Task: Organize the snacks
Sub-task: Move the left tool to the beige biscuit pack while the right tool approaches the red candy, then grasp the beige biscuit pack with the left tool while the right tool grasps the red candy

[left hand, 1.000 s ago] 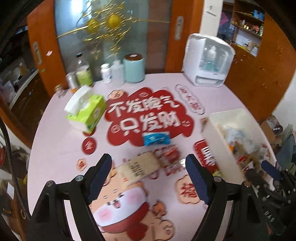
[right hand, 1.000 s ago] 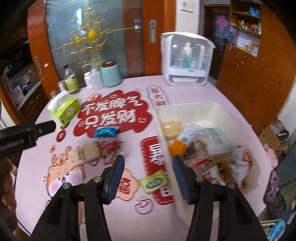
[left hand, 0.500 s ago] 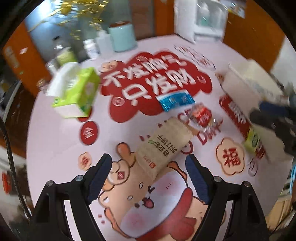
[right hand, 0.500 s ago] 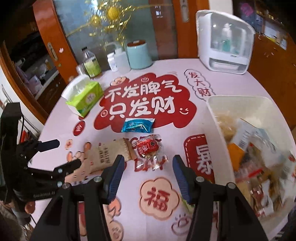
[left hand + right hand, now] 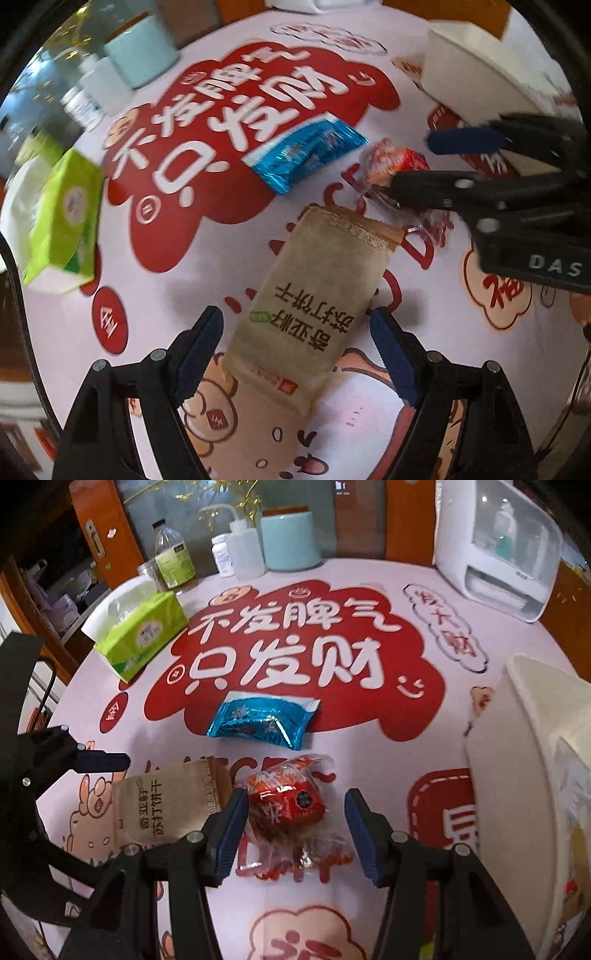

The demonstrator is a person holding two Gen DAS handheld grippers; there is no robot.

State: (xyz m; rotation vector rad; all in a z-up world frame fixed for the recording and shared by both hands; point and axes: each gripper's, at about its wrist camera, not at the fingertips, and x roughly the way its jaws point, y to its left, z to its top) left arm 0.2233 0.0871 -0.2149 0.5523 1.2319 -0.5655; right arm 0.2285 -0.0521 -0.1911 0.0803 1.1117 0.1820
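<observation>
A brown cracker pack (image 5: 314, 306) lies flat on the table between the fingers of my open left gripper (image 5: 295, 354); it also shows in the right wrist view (image 5: 166, 805). A red wrapped snack (image 5: 286, 803) in clear crinkled film lies between the fingers of my open right gripper (image 5: 293, 830); the left wrist view shows it (image 5: 395, 164) behind the right gripper (image 5: 443, 162). A blue foil snack (image 5: 258, 725) lies further back (image 5: 306, 151). The white snack bin (image 5: 517, 775) stands at the right.
A green tissue pack (image 5: 144, 635) sits at the left. Bottles (image 5: 173, 561), a teal canister (image 5: 290, 539) and a white appliance (image 5: 498, 546) stand along the far edge. The left gripper (image 5: 99, 760) reaches in beside the cracker pack.
Both grippers have dropped lower and closer to the table. The left one now straddles the cracker pack, the right one straddles the red snack. Both stay open.
</observation>
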